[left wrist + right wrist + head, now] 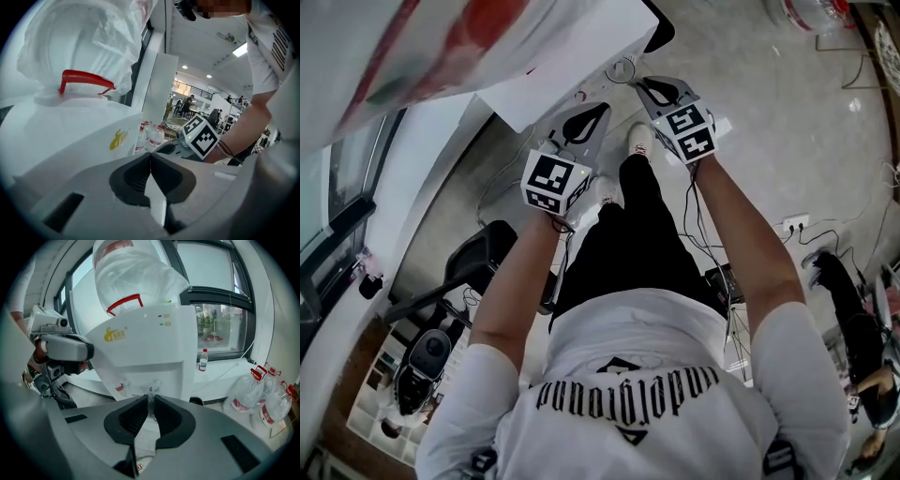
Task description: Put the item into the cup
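A white water dispenser (140, 343) with a plastic-wrapped bottle (133, 273) on top stands right in front of me. My right gripper (150, 401) is shut on the thin rim of a clear plastic cup (622, 68), which it holds close to the dispenser's taps (154, 383). The head view shows this gripper (643, 86) at the dispenser's (572, 56) front edge. My left gripper (598, 114) hangs a little lower and to the left, beside the dispenser's (70, 136) side. Its jaws (150, 157) are shut with nothing between them.
Several large water bottles (262, 399) stand on the floor at the right, also seen as bottles (150, 136) in the left gripper view. A small bottle (203, 360) sits on the window sill. A black chair (478, 262) and a power strip (794, 223) are behind me.
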Tool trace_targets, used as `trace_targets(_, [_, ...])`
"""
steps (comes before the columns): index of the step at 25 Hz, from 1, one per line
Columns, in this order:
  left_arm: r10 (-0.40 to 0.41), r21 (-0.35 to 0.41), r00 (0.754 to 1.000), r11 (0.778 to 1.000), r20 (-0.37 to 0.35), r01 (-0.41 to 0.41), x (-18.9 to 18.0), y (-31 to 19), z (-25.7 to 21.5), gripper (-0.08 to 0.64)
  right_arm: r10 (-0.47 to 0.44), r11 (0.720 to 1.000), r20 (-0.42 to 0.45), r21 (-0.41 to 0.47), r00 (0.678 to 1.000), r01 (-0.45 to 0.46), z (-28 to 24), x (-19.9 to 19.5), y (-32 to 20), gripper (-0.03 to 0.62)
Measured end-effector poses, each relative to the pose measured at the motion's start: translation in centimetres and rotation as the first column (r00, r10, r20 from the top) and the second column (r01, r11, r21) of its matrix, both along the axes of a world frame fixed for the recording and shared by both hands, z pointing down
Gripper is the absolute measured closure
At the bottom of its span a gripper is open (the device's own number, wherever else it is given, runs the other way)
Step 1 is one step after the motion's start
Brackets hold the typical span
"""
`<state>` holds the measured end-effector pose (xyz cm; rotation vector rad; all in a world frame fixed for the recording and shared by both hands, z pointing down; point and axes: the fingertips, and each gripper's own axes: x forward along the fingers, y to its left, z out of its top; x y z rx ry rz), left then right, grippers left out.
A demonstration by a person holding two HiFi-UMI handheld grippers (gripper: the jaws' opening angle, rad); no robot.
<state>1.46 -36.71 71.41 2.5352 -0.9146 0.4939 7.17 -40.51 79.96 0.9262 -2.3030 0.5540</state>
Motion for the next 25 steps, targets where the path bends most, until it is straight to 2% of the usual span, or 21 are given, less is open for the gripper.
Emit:
trace_targets(10, [-0.021, -0.026, 1.000, 0.999, 0.020, 0.022, 0.2, -1.5, 2.9, 0.544, -0.056, 0.998, -0.054, -0.045, 0.997, 0.054, 7.0, -1.4, -2.0, 0.549])
trace_targets(15, [-0.032, -0.039, 0.999, 0.999, 0.009, 0.032, -0.1, -1.1, 3.4, 0.543, -0.053, 0.995, -0.085, -0.084, 0.995, 0.046, 10.2, -1.9, -2.6, 0.549])
trace_targets(25, [-0.043, -0.055, 0.999, 0.997, 0.021, 0.044, 0.1, -0.7, 4.3, 0.543, -0.062, 0.994, -0.091, -0.090, 0.994, 0.054, 11.4, -2.3, -3.5, 0.549])
